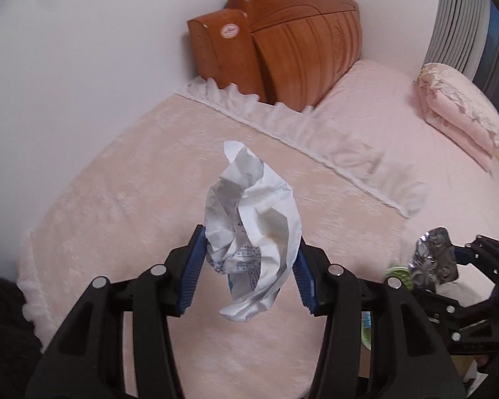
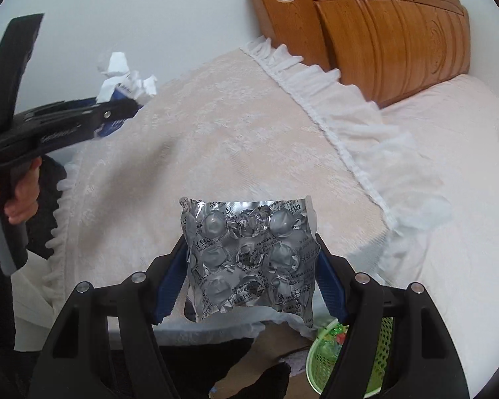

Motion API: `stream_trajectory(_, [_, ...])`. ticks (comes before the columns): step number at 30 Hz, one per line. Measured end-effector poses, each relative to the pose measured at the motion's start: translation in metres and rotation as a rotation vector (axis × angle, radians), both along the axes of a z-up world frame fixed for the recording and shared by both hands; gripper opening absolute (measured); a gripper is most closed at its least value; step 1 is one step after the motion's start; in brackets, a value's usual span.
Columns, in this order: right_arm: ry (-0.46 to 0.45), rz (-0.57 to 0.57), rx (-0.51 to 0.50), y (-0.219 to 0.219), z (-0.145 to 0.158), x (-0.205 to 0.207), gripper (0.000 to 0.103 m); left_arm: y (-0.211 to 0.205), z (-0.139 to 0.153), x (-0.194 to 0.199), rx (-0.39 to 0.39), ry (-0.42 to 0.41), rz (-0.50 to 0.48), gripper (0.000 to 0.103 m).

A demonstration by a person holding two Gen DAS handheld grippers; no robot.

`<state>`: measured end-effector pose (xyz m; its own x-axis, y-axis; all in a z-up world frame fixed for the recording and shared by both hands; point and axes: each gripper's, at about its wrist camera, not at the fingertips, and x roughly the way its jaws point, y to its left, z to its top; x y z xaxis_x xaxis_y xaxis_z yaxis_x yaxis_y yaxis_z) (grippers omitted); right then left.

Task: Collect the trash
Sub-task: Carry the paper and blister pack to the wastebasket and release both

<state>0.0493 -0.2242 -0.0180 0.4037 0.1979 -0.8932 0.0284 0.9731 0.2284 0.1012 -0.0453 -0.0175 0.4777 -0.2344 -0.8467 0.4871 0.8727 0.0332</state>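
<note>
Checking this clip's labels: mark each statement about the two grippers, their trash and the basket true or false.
1. The left gripper is shut on crumpled paper. True.
2. The right gripper is open. False: it is shut on a foil blister pack.
3. The paper lies flat on the bed. False: it is held up between the fingers.
4. A green basket shows low in the right wrist view, past the bed's edge. True.
5. The blister pack is already in the basket. False: it is still in the gripper.
</note>
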Motion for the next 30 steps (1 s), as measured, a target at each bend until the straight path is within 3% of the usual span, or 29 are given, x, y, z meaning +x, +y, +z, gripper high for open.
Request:
stream_trajectory(5, [0.022,-0.089,-0.056,-0.042,0.006,-0.069,0.071,-0.068,-0.021,-0.074,-0.063,0.07,-0.112,0.048])
stream_trajectory(16, [0.051,-0.371,-0.109,-0.139,0.001,-0.188,0.071,-0.208,-0.091,-0.164,0.026,0.169,-0.457,0.048])
stream_trajectory(21, [0.058,-0.437,-0.118,-0.169,-0.004,-0.216,0.072,-0.241,-0.11,-0.183,0.053,0.206,-0.523,0.048])
stream_trajectory(28, [0.064,-0.457,-0.107,-0.191,-0.008,-0.247,0.072,-0.254,-0.119,-0.193,0.087,0.229,-0.566,0.049])
stream_trajectory(30, [0.067,-0.46,-0.106,-0.194,-0.009,-0.248,0.072,-0.255,-0.12,-0.198,0.089,0.233,-0.593,0.059])
